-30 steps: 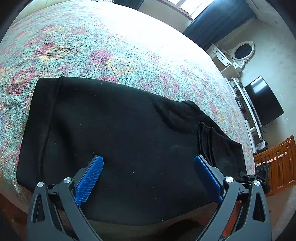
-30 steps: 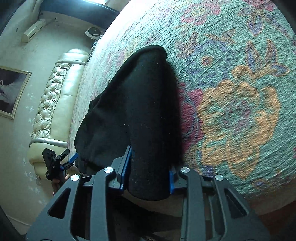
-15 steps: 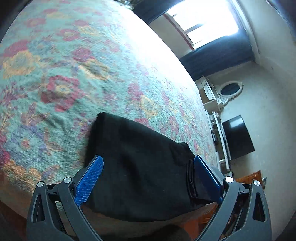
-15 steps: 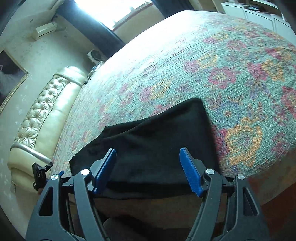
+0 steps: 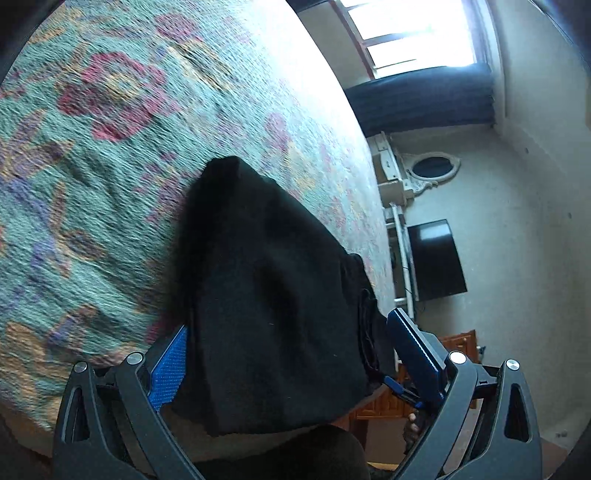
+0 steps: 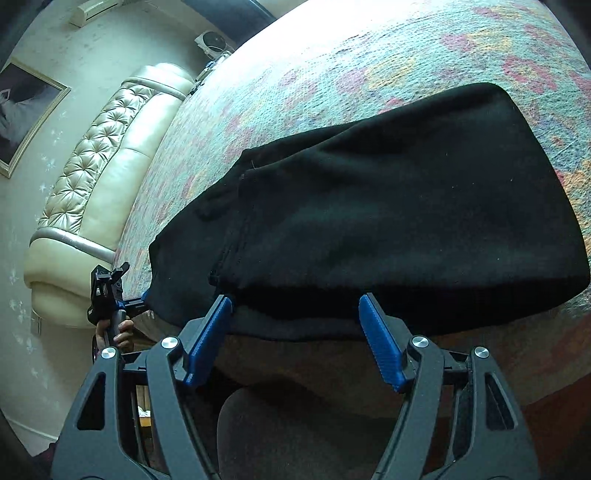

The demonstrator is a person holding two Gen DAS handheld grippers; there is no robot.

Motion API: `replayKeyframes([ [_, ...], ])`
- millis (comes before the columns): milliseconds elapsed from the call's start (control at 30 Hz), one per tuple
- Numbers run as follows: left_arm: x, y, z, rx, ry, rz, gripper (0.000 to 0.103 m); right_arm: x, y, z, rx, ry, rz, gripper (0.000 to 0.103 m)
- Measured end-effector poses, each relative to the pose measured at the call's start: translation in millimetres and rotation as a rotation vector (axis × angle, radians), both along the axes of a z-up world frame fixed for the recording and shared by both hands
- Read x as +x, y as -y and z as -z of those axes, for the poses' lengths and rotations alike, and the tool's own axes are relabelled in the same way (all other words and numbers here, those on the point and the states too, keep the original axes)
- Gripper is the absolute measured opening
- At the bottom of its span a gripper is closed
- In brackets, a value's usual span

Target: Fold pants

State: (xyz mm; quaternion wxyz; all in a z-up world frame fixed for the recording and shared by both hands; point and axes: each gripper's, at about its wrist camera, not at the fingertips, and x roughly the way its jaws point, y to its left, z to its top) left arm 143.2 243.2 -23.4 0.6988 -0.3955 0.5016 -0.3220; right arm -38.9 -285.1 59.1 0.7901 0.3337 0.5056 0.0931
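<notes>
The black pants (image 6: 388, 218) lie folded in layers on the floral bedspread (image 6: 369, 55), at the bed's near edge. In the left wrist view the pants (image 5: 273, 295) fill the gap between my left gripper's (image 5: 291, 354) open blue fingers, at the garment's left end. My right gripper (image 6: 295, 332) is open and empty just off the near edge of the pants. The left gripper (image 6: 107, 291) shows small in the right wrist view, at the pants' left end.
A cream tufted headboard (image 6: 99, 166) stands at the bed's left. A dark TV (image 5: 436, 258), white dresser with oval mirror (image 5: 436, 168) and wooden cabinet (image 5: 458, 343) are beyond the bed. A bright window (image 5: 413, 33) with dark curtains is behind. The bed's edge is just below the pants.
My right gripper let go of the pants' end, opened and backed off to the near edge. My left gripper swung round and moved in over the pants' left end.
</notes>
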Motion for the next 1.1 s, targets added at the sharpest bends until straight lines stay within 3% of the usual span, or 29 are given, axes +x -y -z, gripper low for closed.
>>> replayKeyframes([
  [200, 0, -6, 2, -0.086, -0.01, -0.043, 0.097, 2, -9, 3, 0.012, -0.012, -0.022, 0.072],
  [233, 1, -11, 3, -0.084, -0.02, -0.053, 0.092, 3, -12, 4, 0.003, -0.013, -0.028, 0.072],
  [267, 3, -11, 3, -0.057, -0.031, -0.058, 0.083, 4, -14, 4, -0.004, -0.013, -0.033, 0.072],
  [333, 4, -9, 14, 0.088, -0.091, -0.06, 0.021, 4, -16, 5, -0.012, -0.014, -0.043, 0.072],
  [367, 4, -11, 22, 0.138, -0.122, -0.069, 0.017, 3, -17, 5, -0.014, -0.016, -0.043, 0.072],
  [500, 5, -20, 29, 0.043, -0.201, -0.11, 0.018, 3, -18, 6, -0.013, -0.021, -0.038, 0.072],
  [800, 10, -18, 30, 0.049, -0.225, -0.102, 0.018, 4, -16, 6, -0.02, -0.011, -0.023, 0.072],
  [967, 4, -3, -1, 0.261, -0.118, -0.093, 0.015, 3, -18, 3, -0.017, 0.001, -0.034, 0.072],
  [1100, 0, 21, -50, 0.282, 0.022, -0.08, 0.015, 2, -21, -3, -0.027, 0.03, -0.037, 0.072],
])
